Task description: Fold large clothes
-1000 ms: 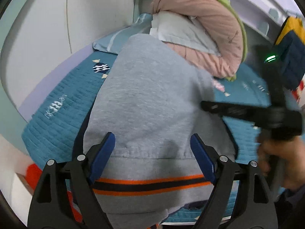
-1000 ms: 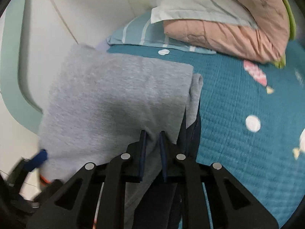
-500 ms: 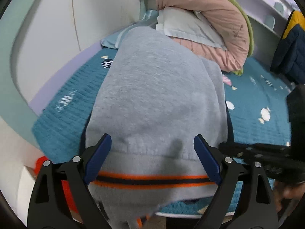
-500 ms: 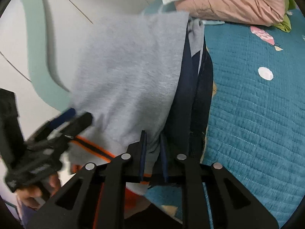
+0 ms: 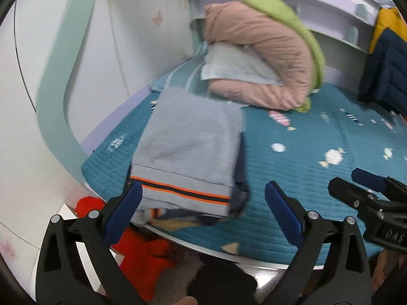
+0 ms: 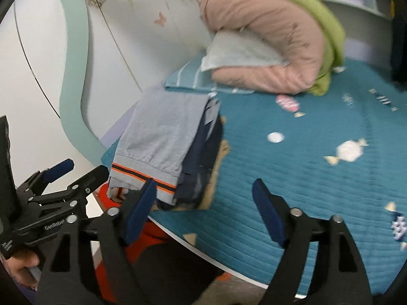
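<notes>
Grey folded sweatshirt with orange-navy striped hem [image 5: 188,150] lies on teal quilted bedspread [image 5: 300,178] at 9 o'clock edge; left gripper [image 5: 203,208] and right gripper [image 6: 203,211] jaws opening wide, nothing between.

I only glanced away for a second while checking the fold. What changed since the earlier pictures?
The right gripper let go of the grey sweatshirt; its jaws are opening, nothing between them. Both it and the left gripper, also opening and empty, pulled back from the garment. The sweatshirt stayed folded on the teal bedspread, the pink duvet behind it.
</notes>
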A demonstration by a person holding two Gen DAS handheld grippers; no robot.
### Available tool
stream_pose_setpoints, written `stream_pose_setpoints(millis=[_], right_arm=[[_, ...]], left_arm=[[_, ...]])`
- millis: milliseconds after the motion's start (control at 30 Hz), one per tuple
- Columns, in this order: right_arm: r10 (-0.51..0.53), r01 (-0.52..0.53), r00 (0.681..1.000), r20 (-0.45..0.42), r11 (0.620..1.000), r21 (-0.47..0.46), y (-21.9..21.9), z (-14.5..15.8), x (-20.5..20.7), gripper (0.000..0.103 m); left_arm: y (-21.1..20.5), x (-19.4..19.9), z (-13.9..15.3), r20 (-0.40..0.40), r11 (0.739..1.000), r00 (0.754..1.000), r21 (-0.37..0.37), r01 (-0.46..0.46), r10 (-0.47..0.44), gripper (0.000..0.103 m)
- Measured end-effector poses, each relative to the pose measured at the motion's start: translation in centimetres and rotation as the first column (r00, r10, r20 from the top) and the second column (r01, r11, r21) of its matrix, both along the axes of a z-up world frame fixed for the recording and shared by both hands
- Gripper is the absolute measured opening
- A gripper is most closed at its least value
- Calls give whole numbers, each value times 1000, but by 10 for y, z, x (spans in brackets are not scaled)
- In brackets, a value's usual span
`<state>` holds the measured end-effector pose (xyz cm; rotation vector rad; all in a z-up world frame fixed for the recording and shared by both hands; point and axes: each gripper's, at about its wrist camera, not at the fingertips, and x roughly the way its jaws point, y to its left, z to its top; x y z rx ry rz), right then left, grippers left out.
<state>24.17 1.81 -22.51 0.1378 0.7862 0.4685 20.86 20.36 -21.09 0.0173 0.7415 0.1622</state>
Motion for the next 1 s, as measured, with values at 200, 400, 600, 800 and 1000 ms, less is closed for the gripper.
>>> stream_pose_setpoints(millis=[200, 400, 600, 800, 1000], right_arm=[[-68, 73, 990, 127, 997, -30, -41, 39, -55, 94], [-117, 123, 973, 200, 992, -14, -73, 64, -97, 94], [-144, 154, 956, 256, 988, -16, -92, 85, -128, 95], [-196, 231, 911, 364, 971, -55, -102, 104, -161, 95], [-220, 255, 882, 417, 966, -30, -115, 123, -186, 95]], left_arm=[[-52, -39, 37, 67, 998, 997, 59, 25, -29, 97], [-84, -74, 68, 126, 997, 990, 53, 62, -68, 98], [-110, -104, 90, 174, 993, 980, 87, 85, -100, 98], [-123, -124, 107, 214, 994, 972, 70, 86, -99, 98], [-134, -152, 131, 293, 993, 951, 79, 83, -102, 98]])
